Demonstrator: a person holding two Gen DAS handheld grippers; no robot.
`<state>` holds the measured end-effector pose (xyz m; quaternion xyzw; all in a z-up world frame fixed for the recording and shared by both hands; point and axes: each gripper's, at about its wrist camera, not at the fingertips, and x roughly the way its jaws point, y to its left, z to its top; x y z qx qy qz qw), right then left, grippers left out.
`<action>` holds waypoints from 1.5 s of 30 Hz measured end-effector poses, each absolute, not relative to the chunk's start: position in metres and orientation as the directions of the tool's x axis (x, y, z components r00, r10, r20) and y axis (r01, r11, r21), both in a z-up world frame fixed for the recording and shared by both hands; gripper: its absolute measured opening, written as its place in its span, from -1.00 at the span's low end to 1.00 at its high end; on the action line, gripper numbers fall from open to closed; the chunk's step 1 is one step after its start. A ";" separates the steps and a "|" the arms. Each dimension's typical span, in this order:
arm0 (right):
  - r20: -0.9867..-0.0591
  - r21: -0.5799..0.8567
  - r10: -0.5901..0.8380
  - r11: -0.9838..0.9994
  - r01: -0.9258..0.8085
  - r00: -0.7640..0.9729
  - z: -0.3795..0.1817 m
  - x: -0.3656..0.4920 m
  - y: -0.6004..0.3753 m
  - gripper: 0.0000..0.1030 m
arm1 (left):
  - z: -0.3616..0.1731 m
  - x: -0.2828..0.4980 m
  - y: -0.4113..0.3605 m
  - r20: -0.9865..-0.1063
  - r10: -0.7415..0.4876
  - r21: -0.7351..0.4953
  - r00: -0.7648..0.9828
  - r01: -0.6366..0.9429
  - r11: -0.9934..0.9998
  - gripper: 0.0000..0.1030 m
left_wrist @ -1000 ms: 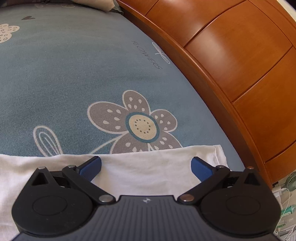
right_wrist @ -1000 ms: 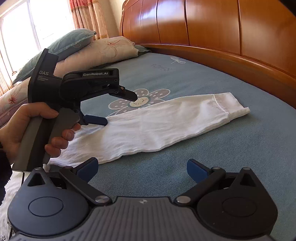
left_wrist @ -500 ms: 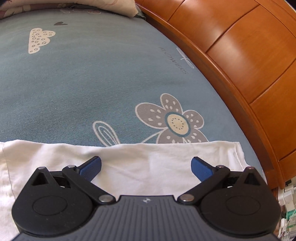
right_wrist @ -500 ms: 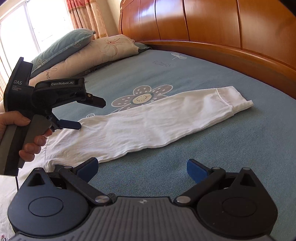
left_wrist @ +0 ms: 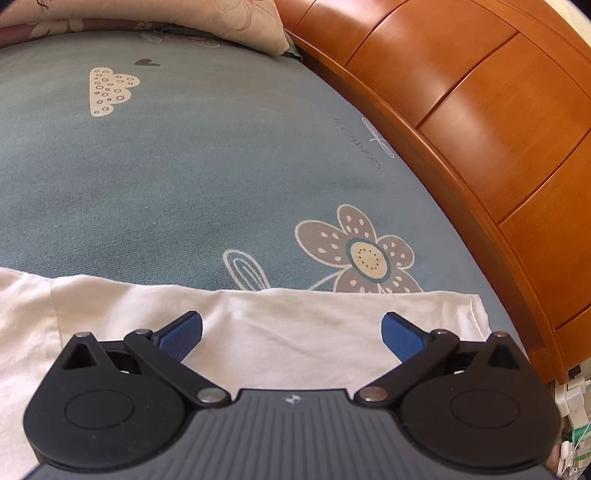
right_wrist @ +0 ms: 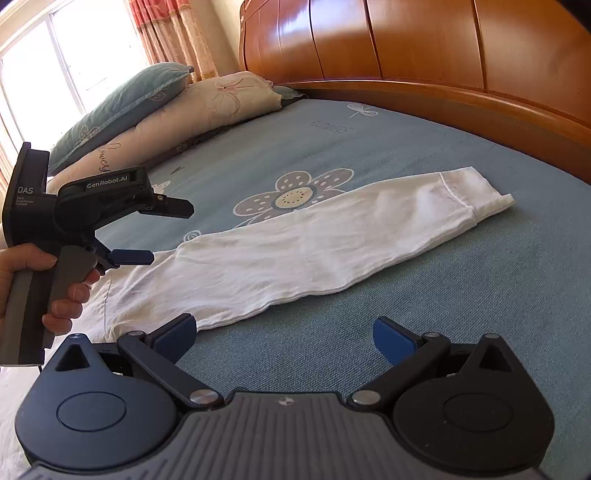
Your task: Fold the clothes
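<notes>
**White sleeve stretched out on the blue bed**

Blue bed sheet (right_wrist: 369, 155) with a flower print fills the scene, and a wooden headboard (right_wrist: 424, 44) stands behind it. My left gripper (left_wrist: 291, 330) hangs over the white garment (right_wrist: 295, 251), with its two blue pads spread wide and nothing between them. My left hand (right_wrist: 33, 280) grips its grey handle, as the right wrist view shows. My right gripper (right_wrist: 284, 334) is also wide open and holds nothing; it hovers above bare sheet just beside the near edge of the garment. Whether its left pad touches the cloth, I cannot tell.

Only a long sleeve of the garment is seen well. It lies flat and reaches from the left side toward the headboard, and its cuff (right_wrist: 476, 195) ends near the wooden frame but apart from it. A large grey flower (left_wrist: 360, 254) is printed on the sheet just behind the sleeve. Two pillows (right_wrist: 177, 107) lie at the far end of the bed, near a window with curtains (right_wrist: 166, 33).
</notes>
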<state>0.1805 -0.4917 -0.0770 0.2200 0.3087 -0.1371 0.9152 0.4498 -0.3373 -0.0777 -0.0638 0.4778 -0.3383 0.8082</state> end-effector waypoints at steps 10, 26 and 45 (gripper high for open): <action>-0.618 0.322 -0.103 0.871 0.371 0.779 -0.074 0.184 -0.485 1.00 | -0.073 0.462 -0.338 -0.736 -0.535 -0.334 0.415 0.464 0.820 0.99; -0.629 0.315 -0.097 0.875 0.367 0.771 -0.075 0.187 -0.479 1.00 | -0.078 0.465 -0.289 -0.736 -0.471 -0.278 0.486 0.418 0.865 0.99; -0.647 0.297 -0.083 0.888 0.351 0.758 -0.078 0.194 -0.468 1.00 | -0.078 0.481 -0.262 -0.715 -0.476 -0.294 0.512 0.398 0.869 0.99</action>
